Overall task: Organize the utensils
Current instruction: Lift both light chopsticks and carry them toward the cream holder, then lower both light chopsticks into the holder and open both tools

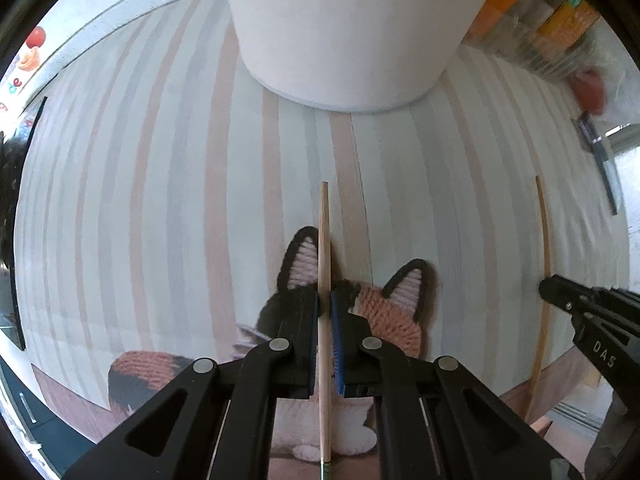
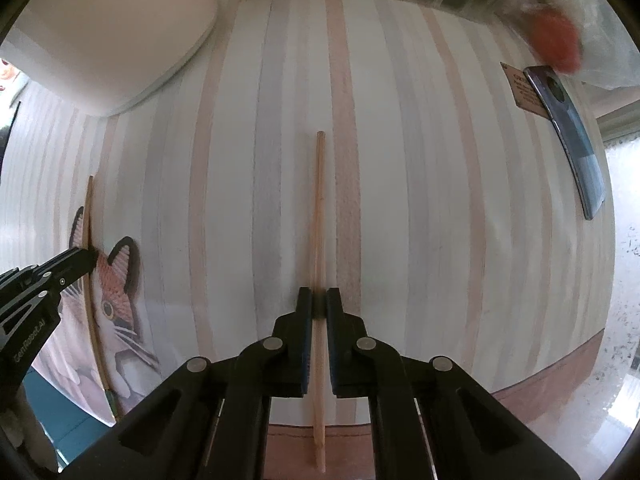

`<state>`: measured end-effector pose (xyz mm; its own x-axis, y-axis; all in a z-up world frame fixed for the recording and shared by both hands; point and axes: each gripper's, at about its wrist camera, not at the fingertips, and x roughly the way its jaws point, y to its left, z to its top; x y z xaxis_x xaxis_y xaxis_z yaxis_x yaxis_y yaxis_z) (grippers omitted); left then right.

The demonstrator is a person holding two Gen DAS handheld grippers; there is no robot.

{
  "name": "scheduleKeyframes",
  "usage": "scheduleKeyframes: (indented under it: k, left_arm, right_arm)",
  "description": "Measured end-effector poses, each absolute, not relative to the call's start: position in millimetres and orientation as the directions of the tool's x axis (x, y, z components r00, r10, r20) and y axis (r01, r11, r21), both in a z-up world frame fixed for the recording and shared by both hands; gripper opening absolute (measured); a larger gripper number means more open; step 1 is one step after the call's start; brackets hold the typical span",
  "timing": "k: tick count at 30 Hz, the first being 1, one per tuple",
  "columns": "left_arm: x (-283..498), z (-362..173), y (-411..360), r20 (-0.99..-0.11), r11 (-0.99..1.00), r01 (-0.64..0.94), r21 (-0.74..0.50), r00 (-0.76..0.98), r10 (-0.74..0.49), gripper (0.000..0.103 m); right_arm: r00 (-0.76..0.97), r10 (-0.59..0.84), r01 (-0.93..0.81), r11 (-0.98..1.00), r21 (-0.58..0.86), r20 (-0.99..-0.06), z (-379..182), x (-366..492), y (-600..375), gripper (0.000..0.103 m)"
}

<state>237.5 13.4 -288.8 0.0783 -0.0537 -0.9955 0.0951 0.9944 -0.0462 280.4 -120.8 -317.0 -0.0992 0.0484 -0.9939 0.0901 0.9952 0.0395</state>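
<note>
Each gripper is pinching one chopstick, so neither stick lies off to a side of its hand: each is running straight through its own jaws.

In the left wrist view the left gripper [image 1: 324,304] is clamping the left chopstick [image 1: 324,264] between its blue pads, above the knitted cat coaster [image 1: 396,316]. In the right wrist view the right gripper [image 2: 319,300] is closing on the right chopstick [image 2: 319,216] the same way, over the bare striped mat [image 2: 420,200].

Both sticks are lying near-to-far, parallel to the mat's stripes and well apart from each other. Their far ends are pointing toward the white container [image 1: 344,32], which is standing at the far side of the mat, nearer the left hand. Judging from this, the left stick has the shorter way to go.
</note>
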Motion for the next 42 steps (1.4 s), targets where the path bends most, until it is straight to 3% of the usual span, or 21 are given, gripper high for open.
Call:
scheduleKeyframes:
  k: [13, 30, 42]
  left_arm:
    - [220, -182, 12, -0.939, 0.975, 0.167, -0.145, 0.287, -0.189, 0.004]
    - [222, -88, 4, -0.824, 0.958, 0.265, -0.106, 0.515, -0.234, 0.004]
    - [259, 24, 5, -0.674, 0.945, 0.263, -0.193, 0.665, -0.322, 0.004]
  right_arm:
    - [0.071, 0.191, 0.112, 0.974, 0.198, -0.979, -246, 261, -135, 0.007]
    - [0.325, 0.195, 0.102, 0.965, 0.24, -0.925, -150, 301, -152, 0.007]
    - [0.569, 0.225, 0.076, 0.943, 0.323, -0.791, -50, 355, -150, 0.007]
